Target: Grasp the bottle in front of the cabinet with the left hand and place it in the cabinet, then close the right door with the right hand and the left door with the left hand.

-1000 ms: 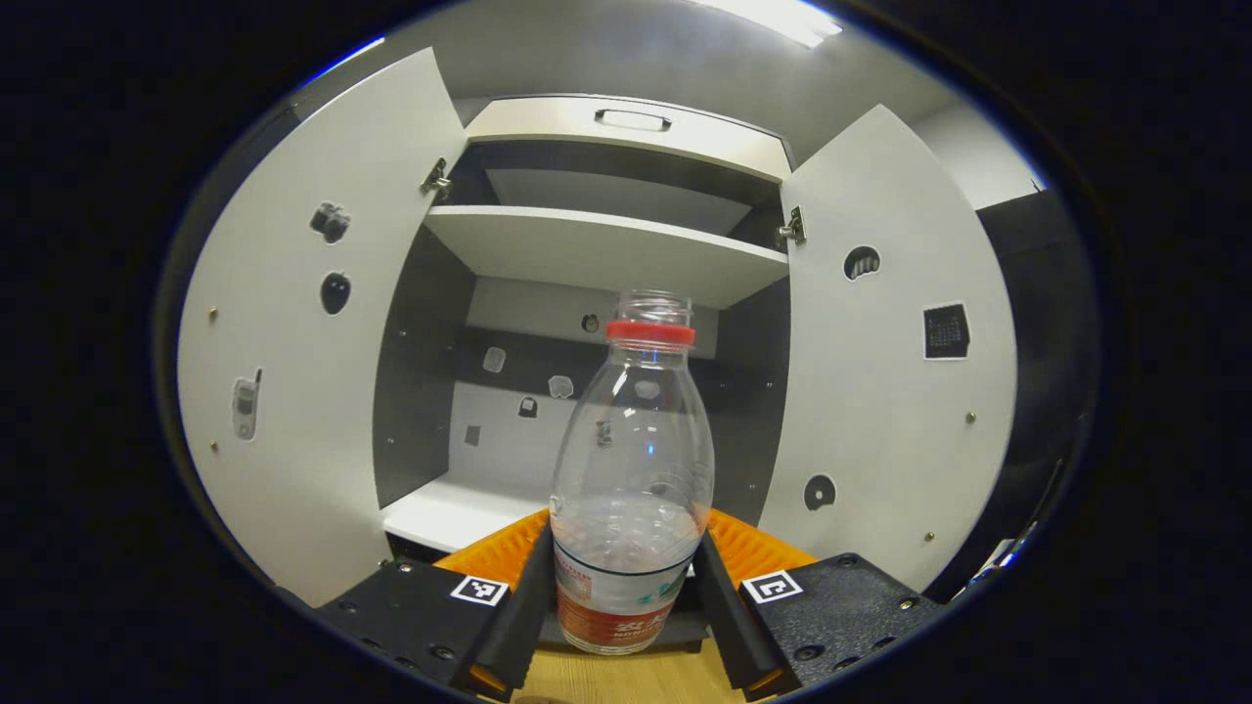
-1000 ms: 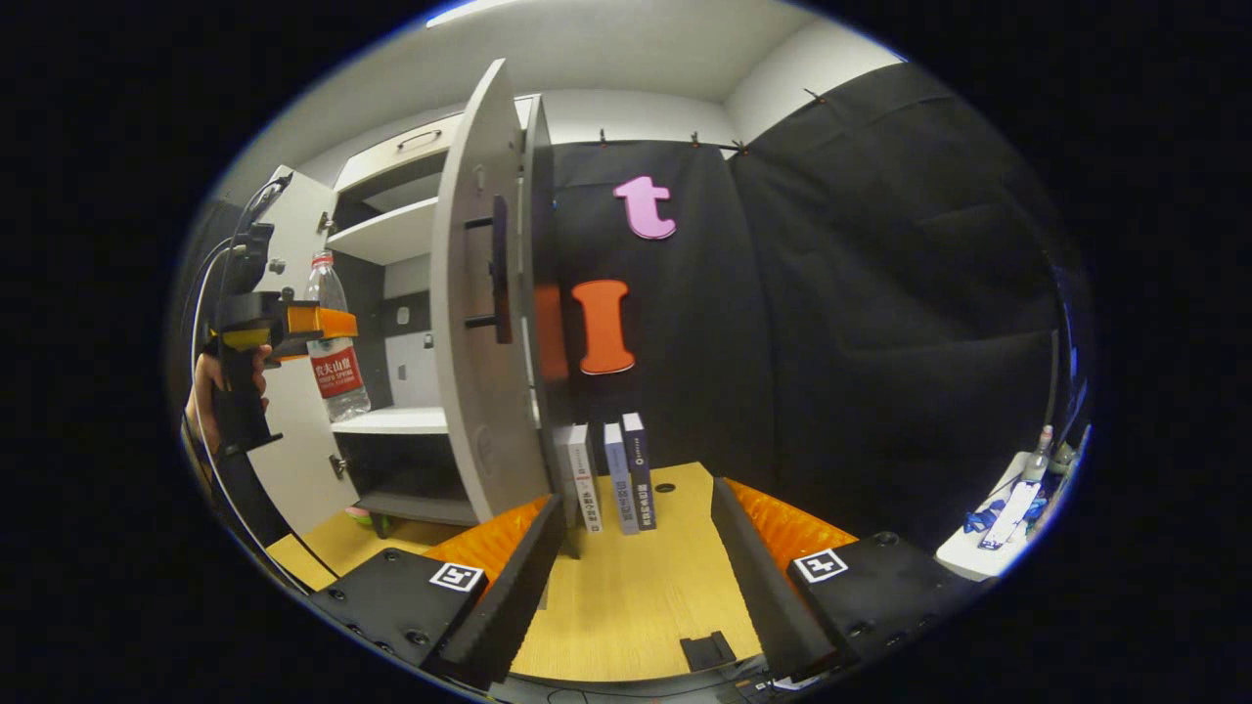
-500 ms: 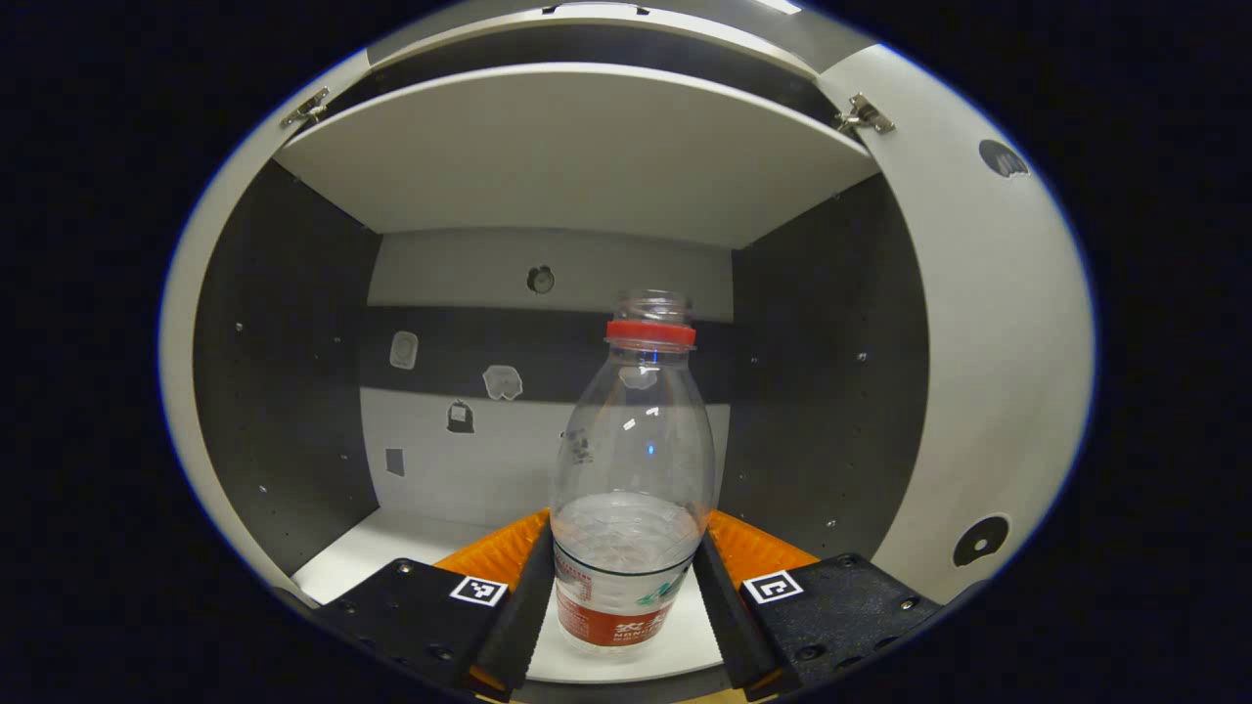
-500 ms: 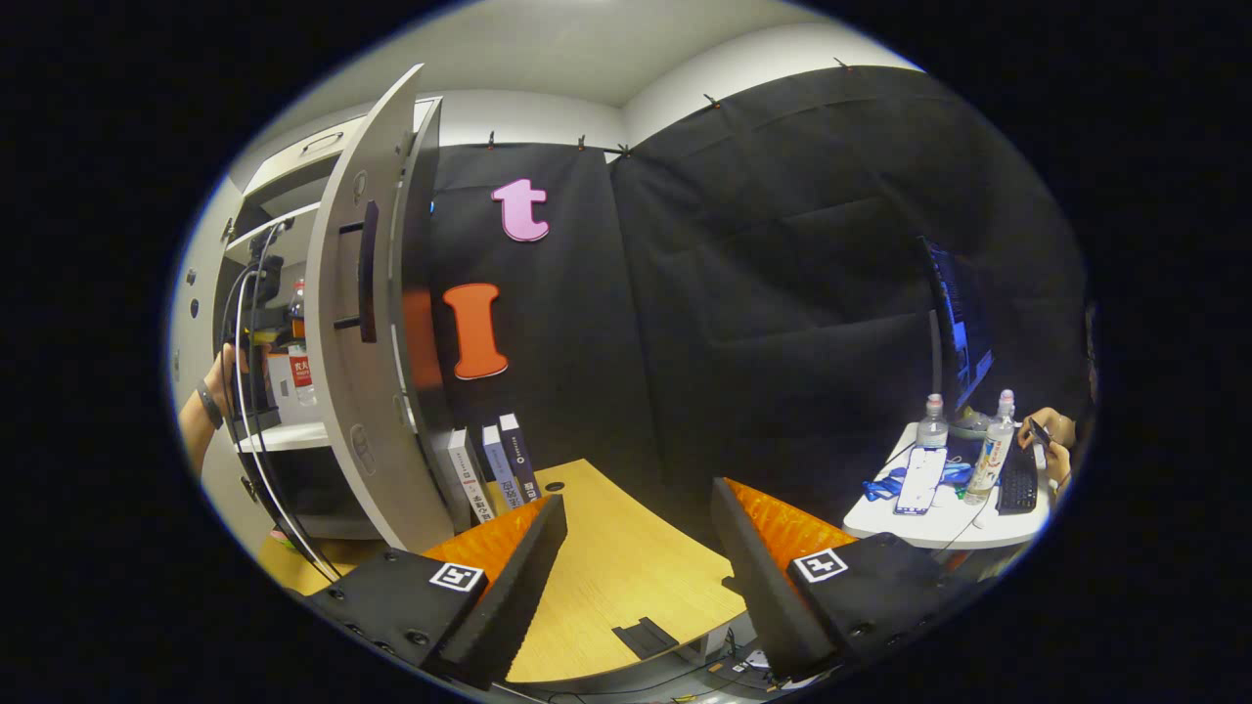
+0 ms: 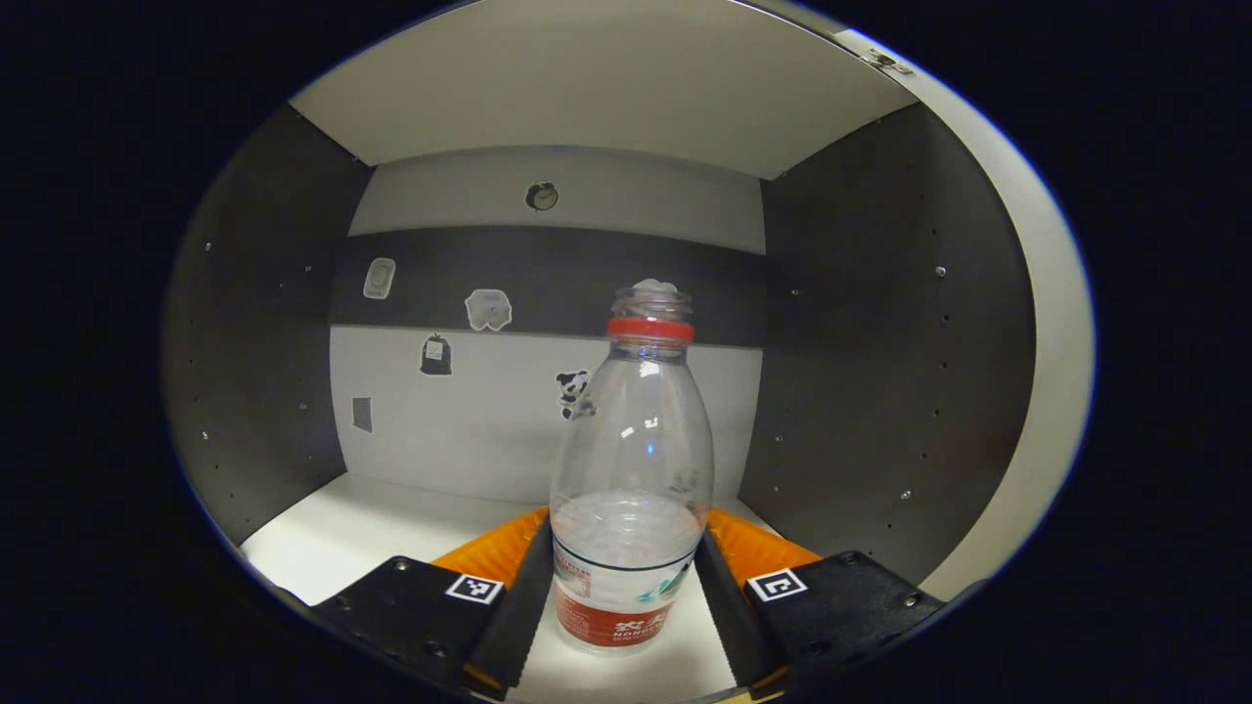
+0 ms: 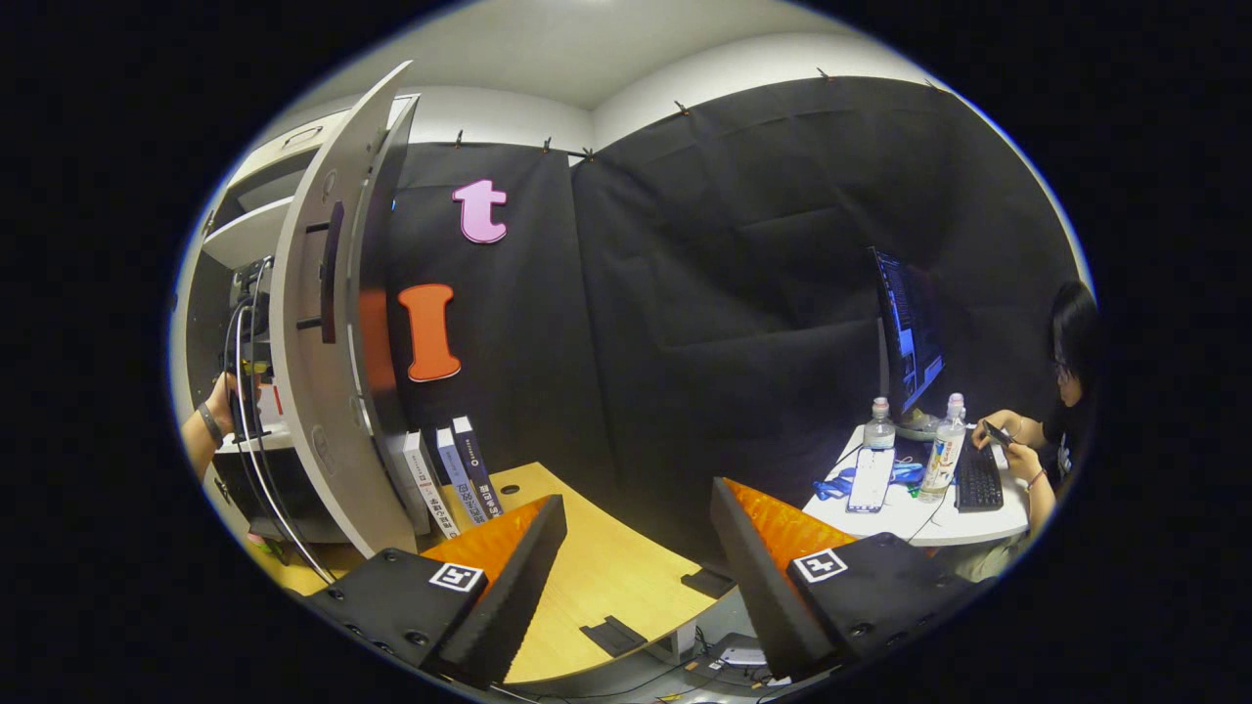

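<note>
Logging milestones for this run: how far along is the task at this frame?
Done: the bottle is grasped, both left gripper fingers pressing on its lower body, and carried inside the cabinet, over the white shelf. In hand: setting it down; contact with the shelf can't be confirmed. Left: release, then both doors. The right door stands open and the right gripper is open, off it.

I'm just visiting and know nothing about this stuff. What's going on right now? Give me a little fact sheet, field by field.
Left claw: shut on the bottle, one finger on each side of its lower part
Bottle: clear plastic, red neck ring, no cap, a little water, upright
Bottle position: inside the cabinet, over the white shelf; whether it touches the shelf is unclear
Right claw: open, holding nothing, over the wooden table
Right door: open, seen edge-on
Books: three, upright beside the cabinet
</note>
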{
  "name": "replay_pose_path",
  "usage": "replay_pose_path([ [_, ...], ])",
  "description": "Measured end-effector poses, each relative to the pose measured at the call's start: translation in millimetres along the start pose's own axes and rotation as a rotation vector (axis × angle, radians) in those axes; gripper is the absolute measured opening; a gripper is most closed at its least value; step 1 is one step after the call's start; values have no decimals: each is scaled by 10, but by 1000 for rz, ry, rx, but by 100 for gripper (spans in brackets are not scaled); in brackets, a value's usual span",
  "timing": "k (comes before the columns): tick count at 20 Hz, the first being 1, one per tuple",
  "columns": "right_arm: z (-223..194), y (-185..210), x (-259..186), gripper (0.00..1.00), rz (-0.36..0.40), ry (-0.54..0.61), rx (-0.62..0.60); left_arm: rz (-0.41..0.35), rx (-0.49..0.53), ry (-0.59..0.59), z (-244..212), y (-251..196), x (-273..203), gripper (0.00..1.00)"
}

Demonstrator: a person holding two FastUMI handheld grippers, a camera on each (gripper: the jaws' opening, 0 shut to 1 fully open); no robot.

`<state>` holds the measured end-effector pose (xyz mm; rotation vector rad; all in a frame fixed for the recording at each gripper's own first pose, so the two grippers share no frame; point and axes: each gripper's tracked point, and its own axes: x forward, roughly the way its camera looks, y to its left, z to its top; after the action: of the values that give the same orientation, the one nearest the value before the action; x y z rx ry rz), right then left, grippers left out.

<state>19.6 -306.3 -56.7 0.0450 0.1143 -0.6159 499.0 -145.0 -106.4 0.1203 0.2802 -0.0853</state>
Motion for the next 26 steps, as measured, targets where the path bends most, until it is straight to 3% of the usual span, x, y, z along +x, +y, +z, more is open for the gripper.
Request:
replay_pose_path([
  [2, 11, 46, 15, 99, 13, -1, -6, 15, -12, -6, -4, 44, 11, 79],
  [5, -7, 115, 43, 99, 38, 3, -14, 23, -52, -56, 88, 112, -24, 95],
  [8, -29, 191, 66, 99, 65, 10, -12, -14, -94, -123, 296, 98, -206, 95],
  [13, -2, 369, 115, 99, 145, 13, -16, -8, -91, -264, 850, 117, -854, 95],
  [19, 130, 674, 174, 99, 316, -6, -19, 5, -88, -351, 1133, 19, -1904, 94],
  [26, 319, 1171, 38, 99, 572, -25, -12, 87, 17, -355, 582, -138, -3051, 94],
])
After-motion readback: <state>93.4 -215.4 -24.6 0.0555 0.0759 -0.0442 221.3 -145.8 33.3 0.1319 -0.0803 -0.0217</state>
